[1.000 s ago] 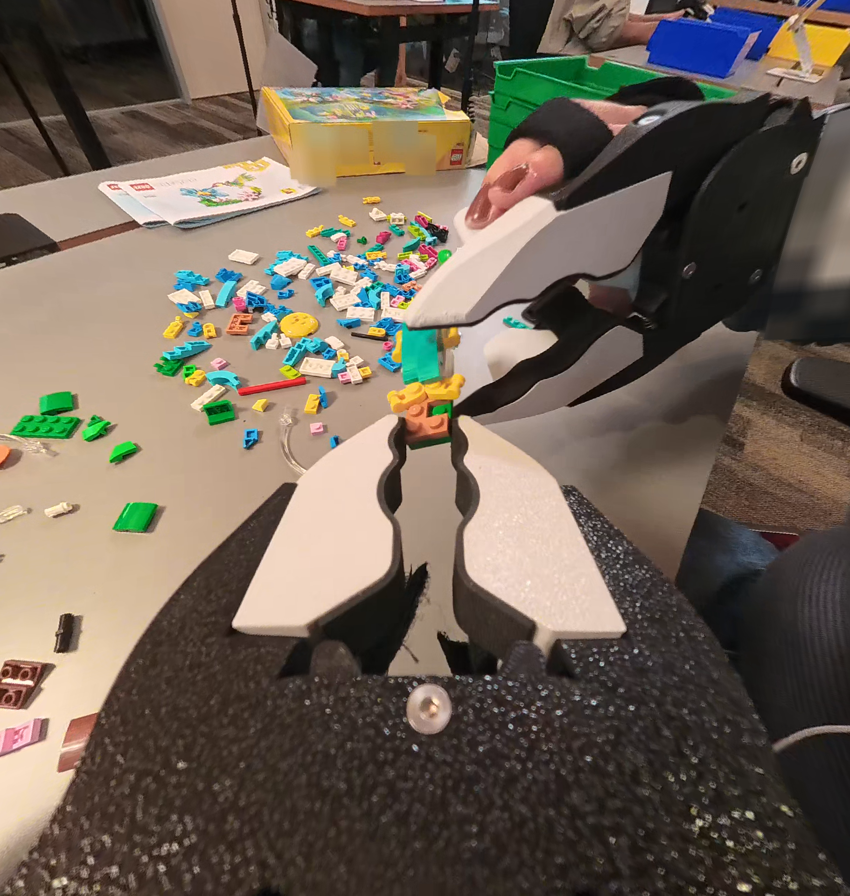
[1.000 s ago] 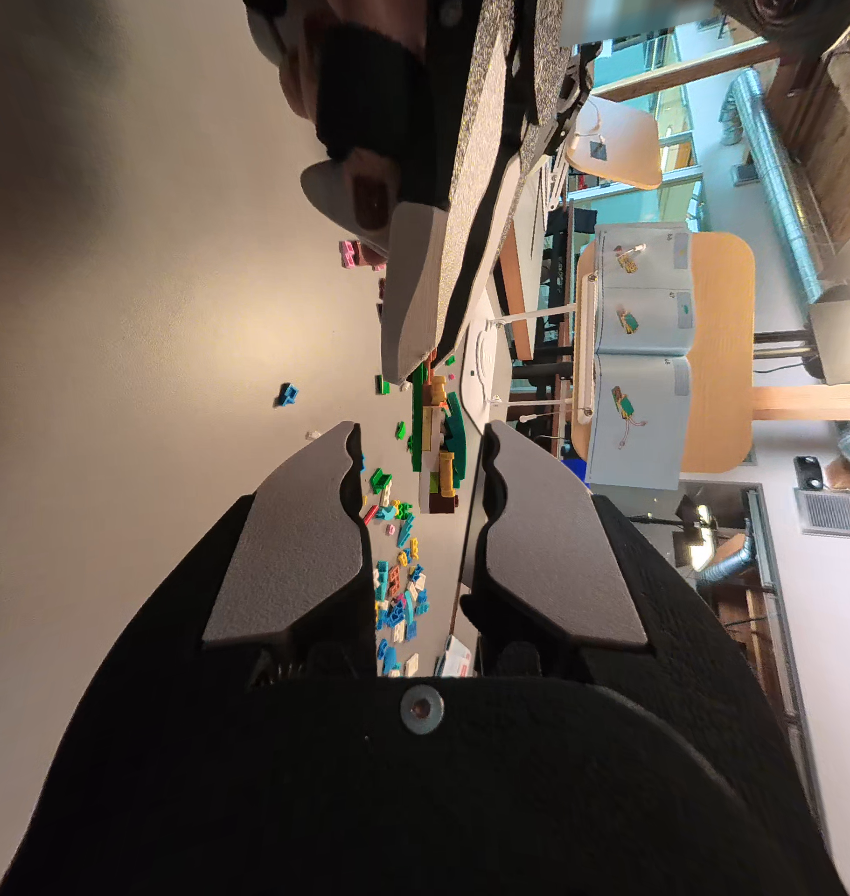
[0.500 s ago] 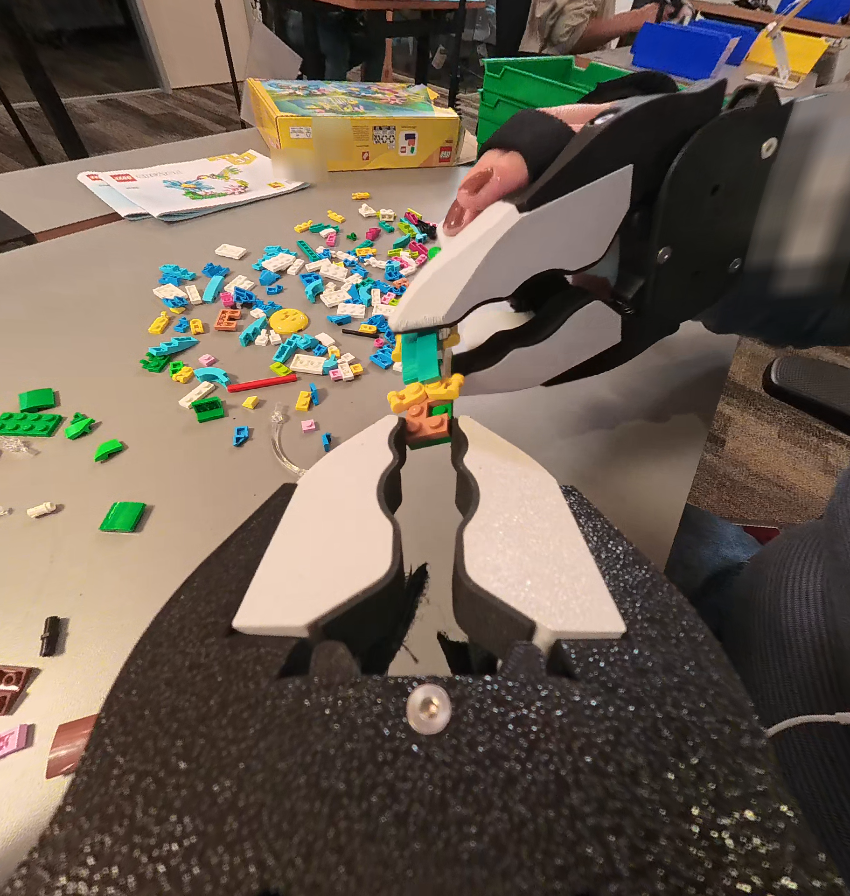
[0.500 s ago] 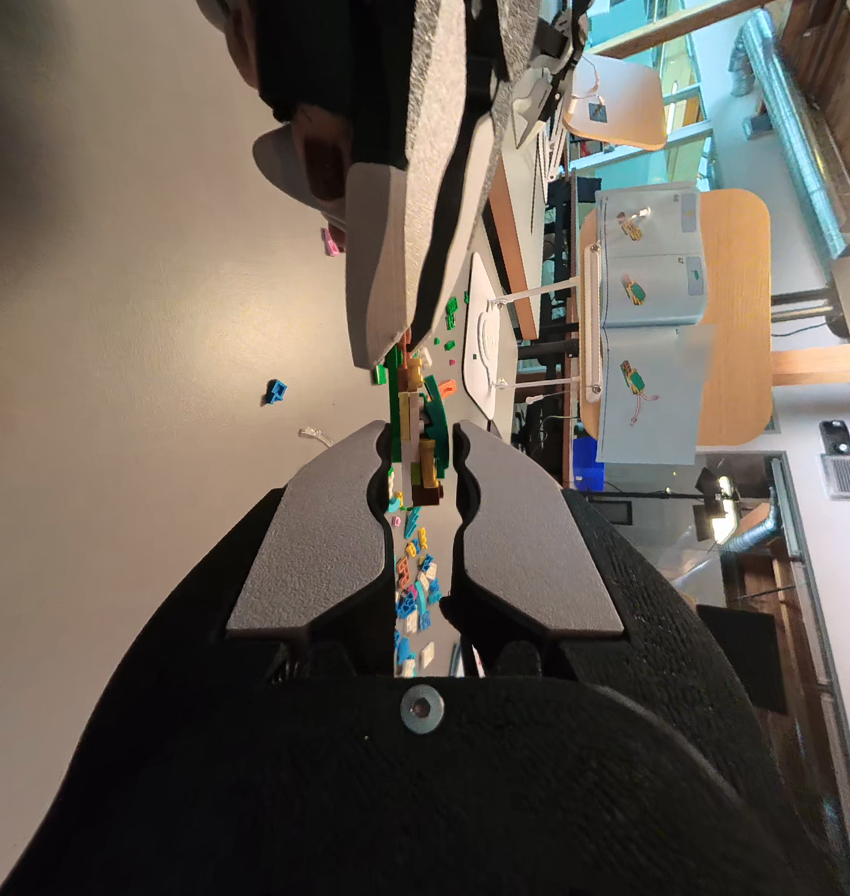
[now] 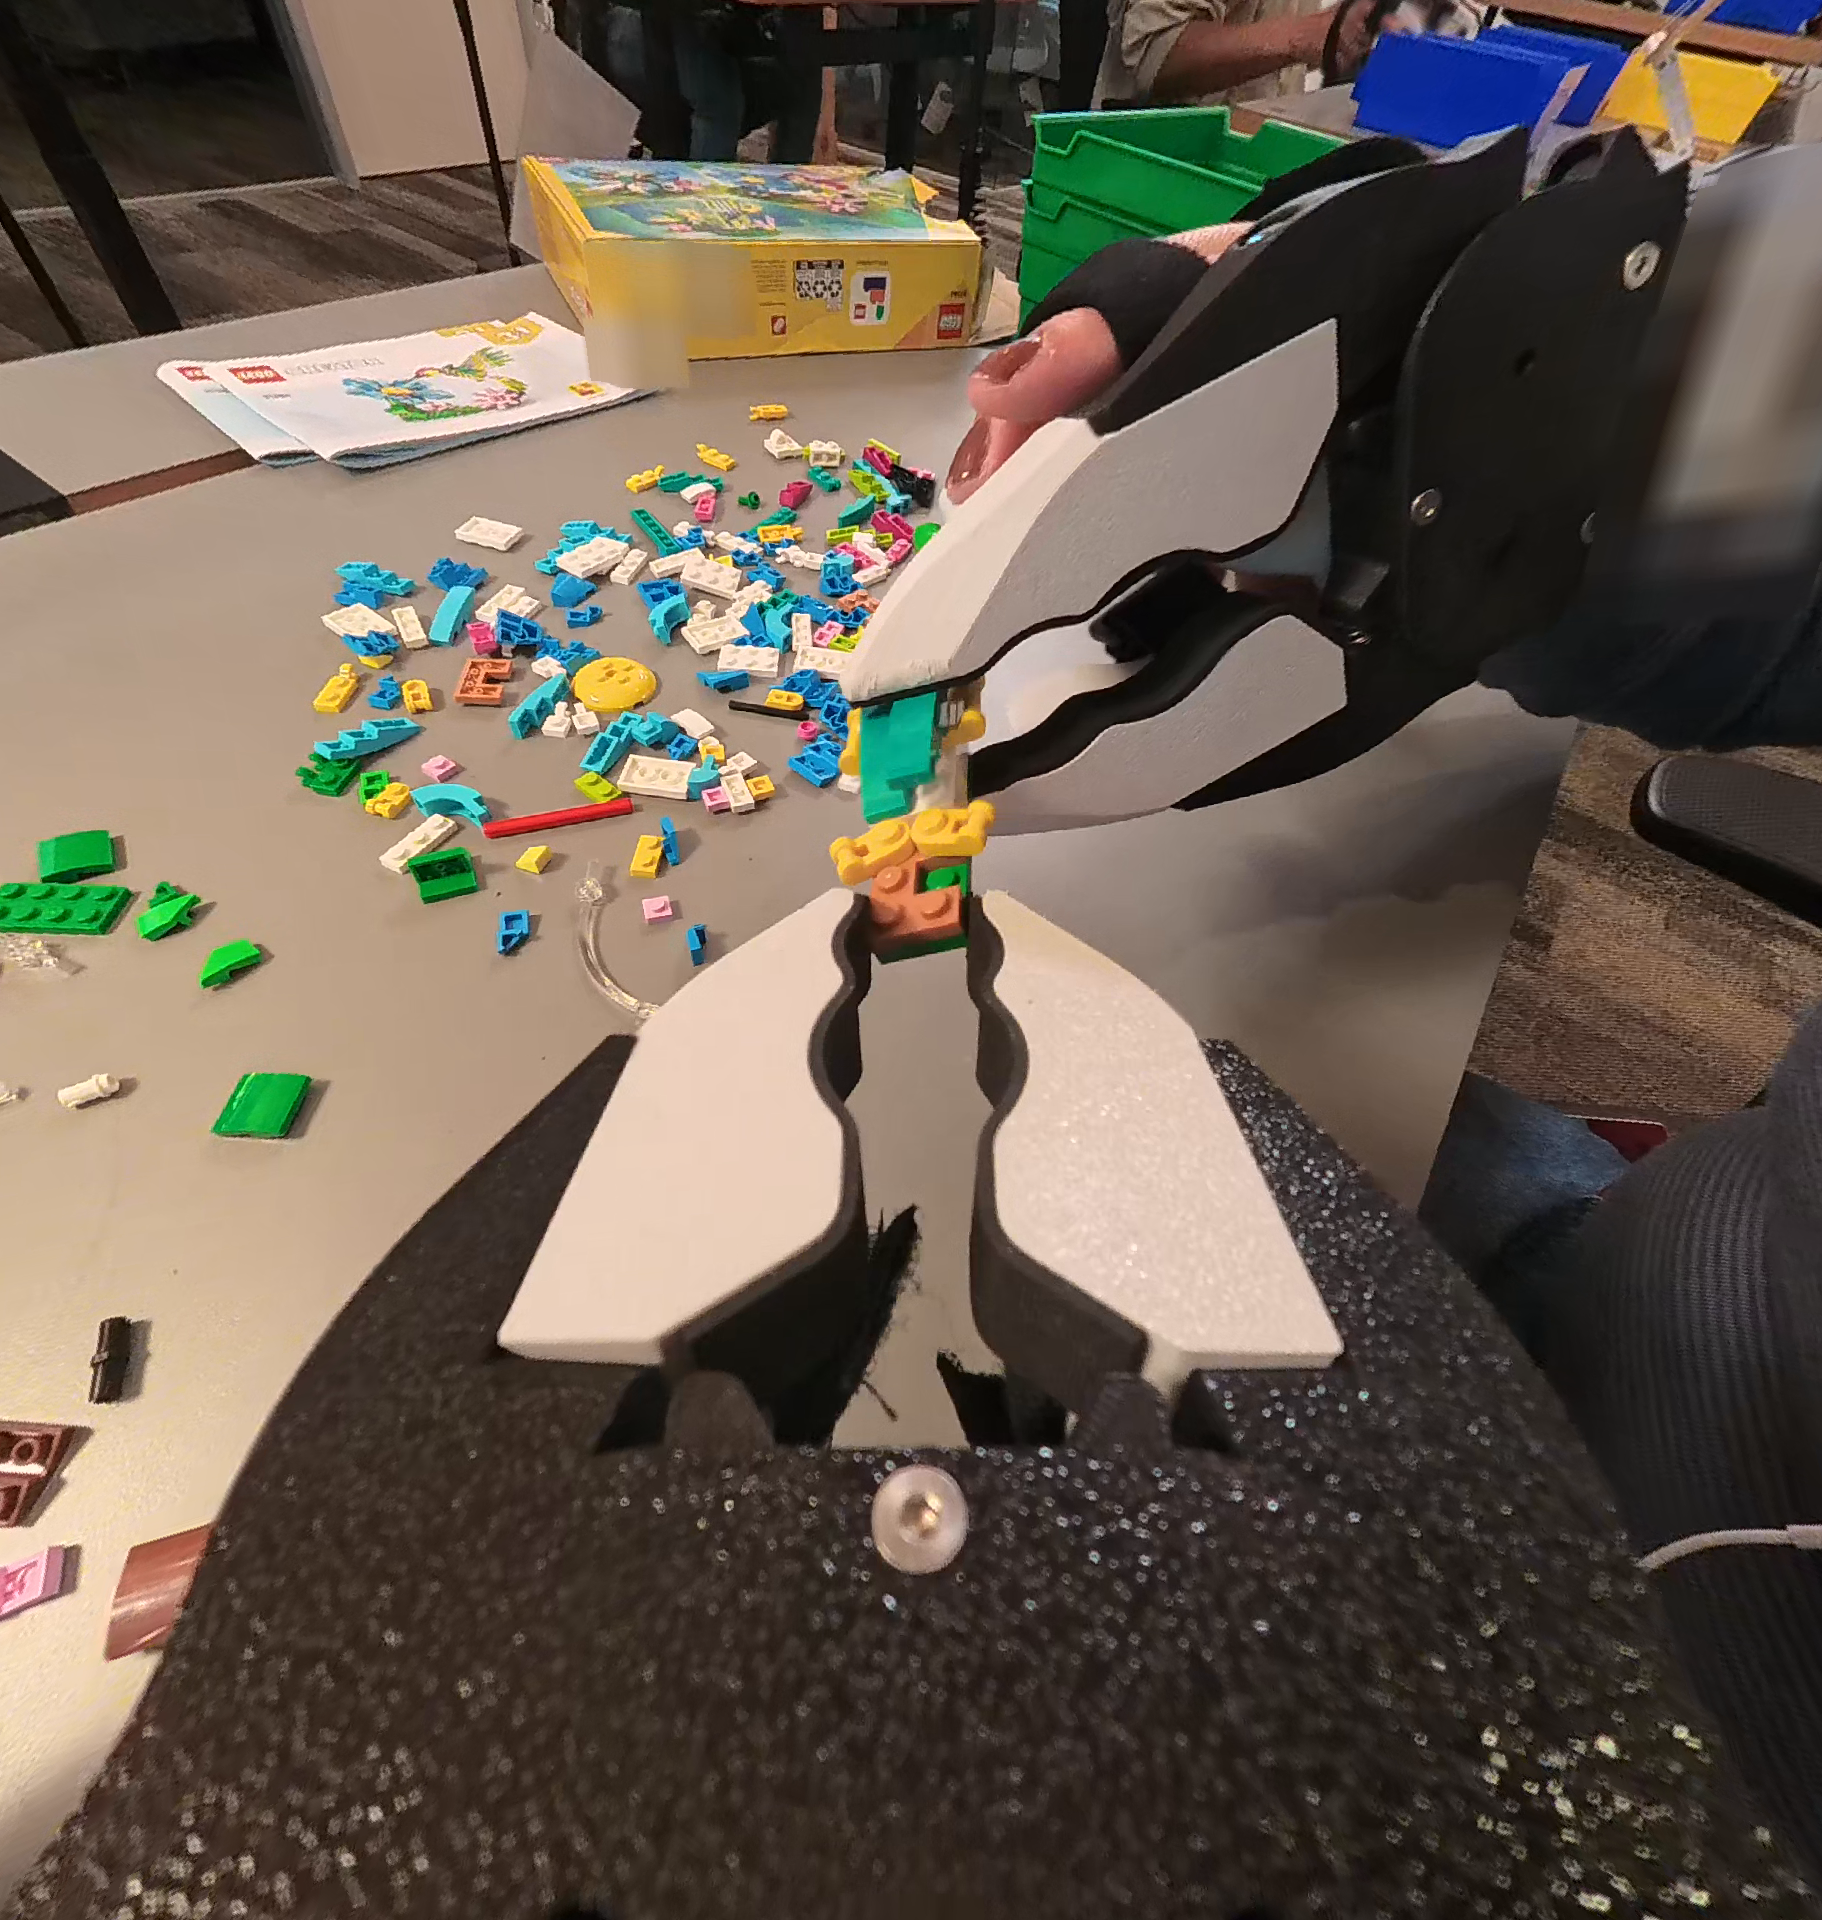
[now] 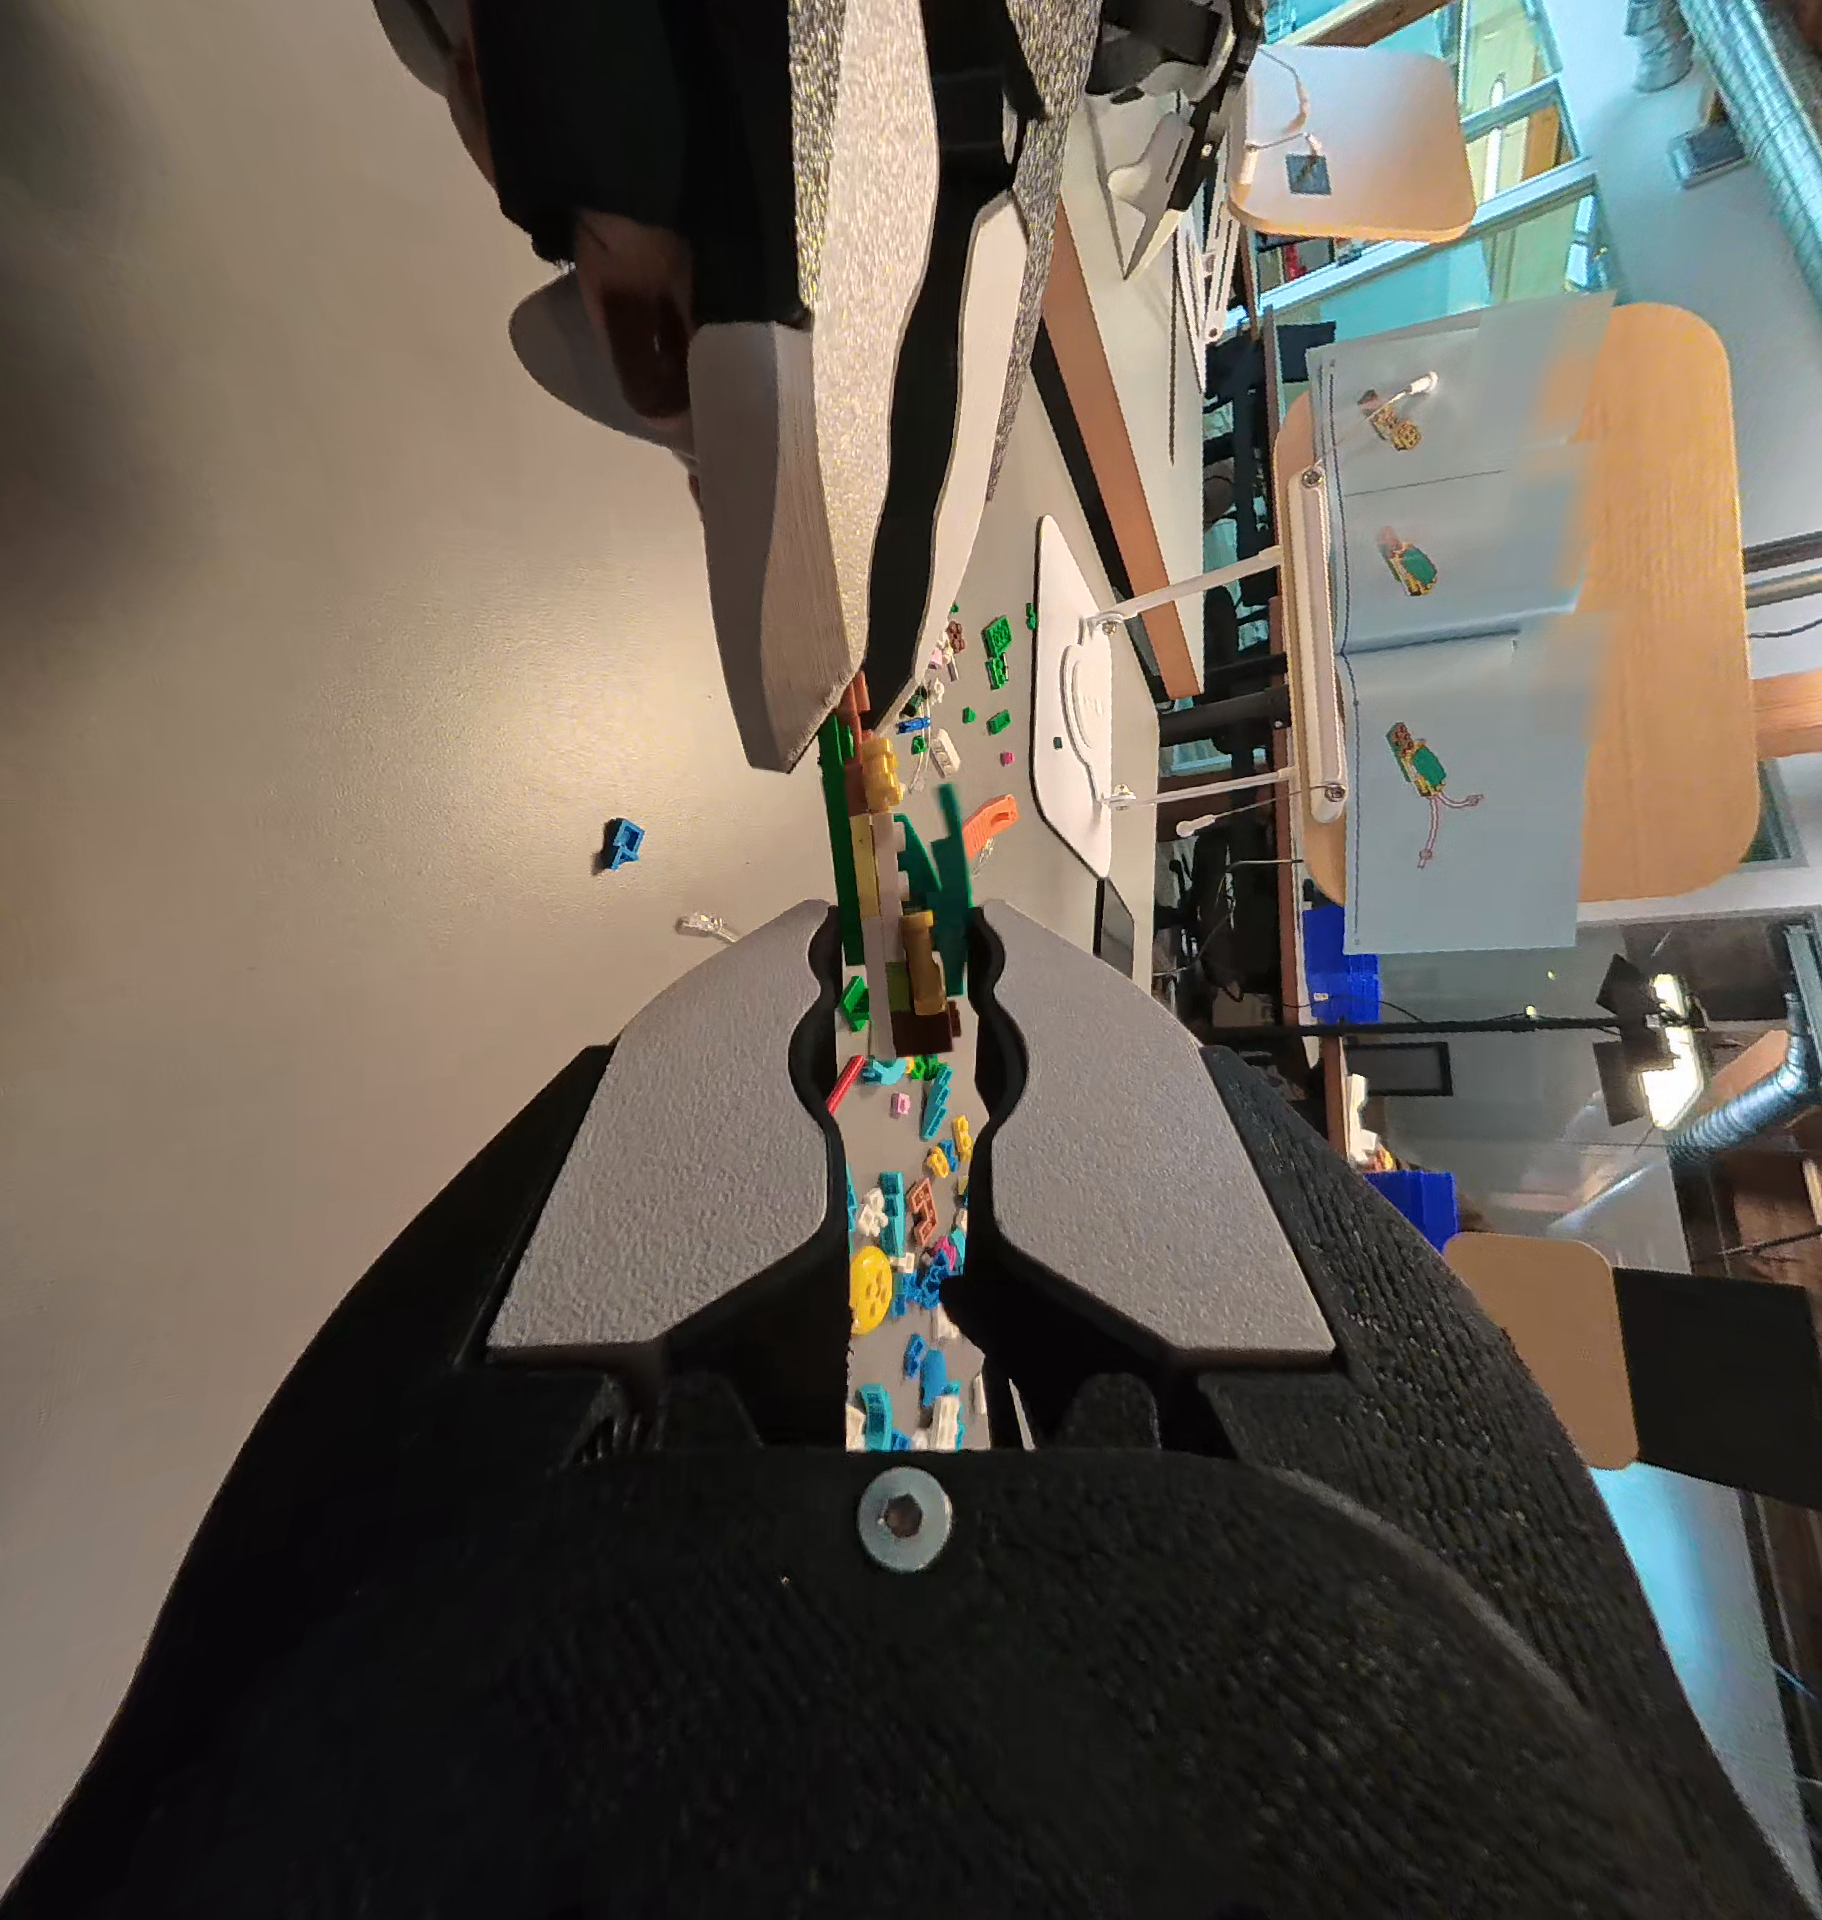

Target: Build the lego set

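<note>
Grey-white fingers of the left gripper (image 5: 917,920) pinch the bottom end of the lego build (image 5: 912,831), clamped on its orange-brown and green bricks, frame centre in the left wrist view. Right gripper (image 5: 922,732) comes in from the right of that frame, tilted, its fingers closed on the build's upper end at the teal and white pieces. A hand (image 5: 1052,384) in a black fingerless glove rests a fingertip on its top finger. Right wrist view is rolled sideways: right gripper (image 6: 907,935) squeezes the build (image 6: 891,894) at frame centre, left gripper (image 6: 834,717) above it on the far end. Build held clear of the grey table (image 5: 159,686), between both tongs.

Loose brick pile (image 5: 626,665) spreads across upper-middle of the left wrist frame. Green plates (image 5: 50,904) at left edge, brown plates (image 5: 3,1470) lower left. Instruction booklet (image 5: 398,390) upper left, yellow box (image 5: 751,265) top centre, green bins (image 5: 1135,197) top right.
</note>
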